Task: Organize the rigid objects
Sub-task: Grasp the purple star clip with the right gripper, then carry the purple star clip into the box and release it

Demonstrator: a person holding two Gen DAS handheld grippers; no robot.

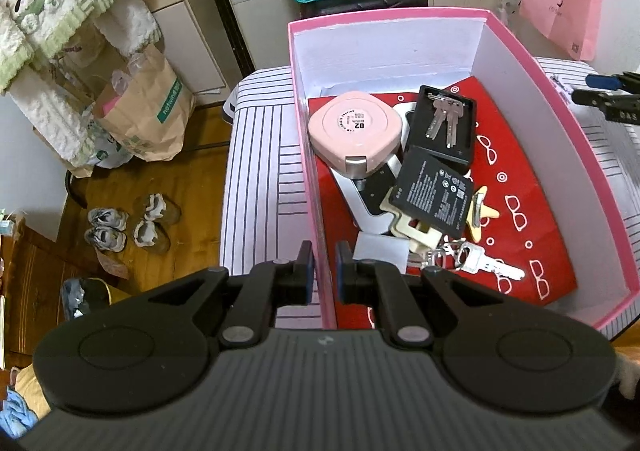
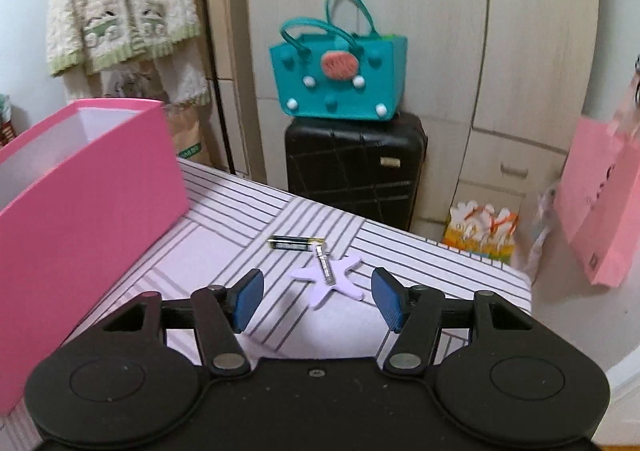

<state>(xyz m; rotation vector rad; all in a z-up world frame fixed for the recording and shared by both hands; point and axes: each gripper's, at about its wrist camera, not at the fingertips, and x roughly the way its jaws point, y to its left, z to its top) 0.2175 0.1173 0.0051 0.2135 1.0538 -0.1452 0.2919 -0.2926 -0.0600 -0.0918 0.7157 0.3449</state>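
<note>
My left gripper point(image 1: 325, 271) is shut on the left wall of the pink box point(image 1: 316, 179). The box holds a pink rounded case point(image 1: 354, 131), a black tray with keys point(image 1: 444, 127), a flat black battery point(image 1: 432, 197), a silver key point(image 1: 492, 267) and a yellow star point(image 1: 486, 213) on red paper point(image 1: 532, 179). My right gripper point(image 2: 318, 301) is open above the striped table, right of the pink box point(image 2: 80, 211). Just beyond its fingers lies a lilac star point(image 2: 310, 274) with a small silver stick point(image 2: 325, 269) on it. Behind that is a dark cylindrical battery point(image 2: 296, 243). The right gripper point(image 1: 592, 89) also shows at the left wrist view's right edge.
The striped table point(image 2: 440, 271) ends close to the right of the lilac star. Behind it stand a black suitcase point(image 2: 356, 171) with a teal bag point(image 2: 340, 79) on top, and a wardrobe. A pink shopping bag point(image 2: 600, 211) hangs at right. Shoes point(image 1: 128, 227) and paper bags point(image 1: 148, 119) are on the floor at left.
</note>
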